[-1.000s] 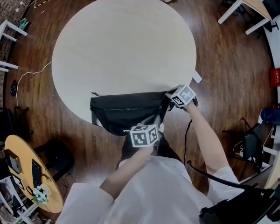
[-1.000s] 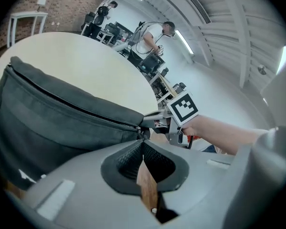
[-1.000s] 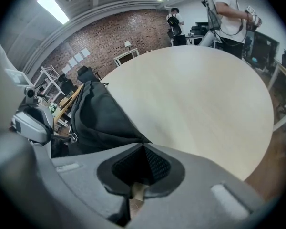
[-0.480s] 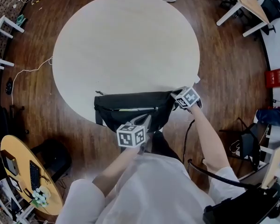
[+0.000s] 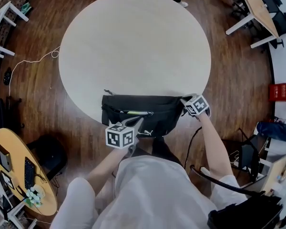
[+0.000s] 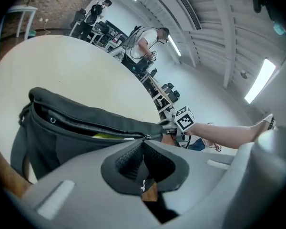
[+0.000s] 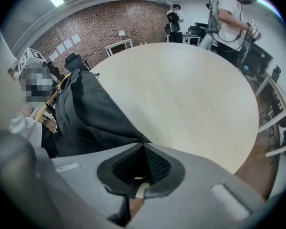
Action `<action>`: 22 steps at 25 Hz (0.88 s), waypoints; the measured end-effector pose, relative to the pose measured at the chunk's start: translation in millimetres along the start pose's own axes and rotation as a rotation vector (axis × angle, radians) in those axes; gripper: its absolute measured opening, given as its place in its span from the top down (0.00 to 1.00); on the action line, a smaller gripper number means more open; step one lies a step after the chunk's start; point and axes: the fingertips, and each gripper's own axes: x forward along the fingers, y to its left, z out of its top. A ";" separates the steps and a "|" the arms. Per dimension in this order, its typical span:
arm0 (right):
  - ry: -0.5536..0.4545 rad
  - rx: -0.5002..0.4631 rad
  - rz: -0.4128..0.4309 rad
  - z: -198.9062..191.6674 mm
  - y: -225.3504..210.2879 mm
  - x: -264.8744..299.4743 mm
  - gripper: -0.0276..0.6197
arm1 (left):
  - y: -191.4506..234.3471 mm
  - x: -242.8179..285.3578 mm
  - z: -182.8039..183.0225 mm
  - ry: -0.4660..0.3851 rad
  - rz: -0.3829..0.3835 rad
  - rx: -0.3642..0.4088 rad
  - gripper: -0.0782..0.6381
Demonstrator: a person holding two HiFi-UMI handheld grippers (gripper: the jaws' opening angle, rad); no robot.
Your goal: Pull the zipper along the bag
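A black bag (image 5: 148,114) lies on the near edge of the round pale table (image 5: 133,46), partly hanging over it. My left gripper (image 5: 135,123) sits at the bag's front, shut on the zipper pull (image 6: 146,137). Left of the pull the bag (image 6: 62,128) gapes open, with something yellow-green (image 6: 105,135) inside. Right of the pull the zipper is closed. My right gripper (image 5: 185,100) is shut on the bag's right end and pins the black fabric (image 7: 90,113) between its jaws. My left gripper (image 6: 144,144) and my right gripper (image 7: 143,149) each show their jaws pressed together.
A person (image 6: 143,39) stands beyond the table's far side. A small yellow table with a keyboard (image 5: 19,175) is at lower left. White desks (image 5: 250,6) and a red crate (image 5: 282,92) stand to the right, on a wooden floor (image 5: 238,80).
My left gripper has moved leftward along the bag with the zipper pull in it, and the open stretch looks shorter. The right gripper still holds the bag's right end.
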 end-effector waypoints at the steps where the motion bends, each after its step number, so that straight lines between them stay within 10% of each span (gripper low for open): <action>1: 0.001 0.000 -0.003 0.5 0.6 0.2 0.97 | 6.9 -6.5 2.0 -0.004 0.007 0.002 0.86; 7: 0.003 0.007 -0.035 0.7 0.4 0.6 0.97 | 46.5 -47.9 13.2 -0.036 0.102 0.136 0.86; 22: -0.017 -0.005 -0.130 2.2 1.3 -1.0 0.97 | 189.6 -129.7 57.7 -0.147 0.307 0.131 0.86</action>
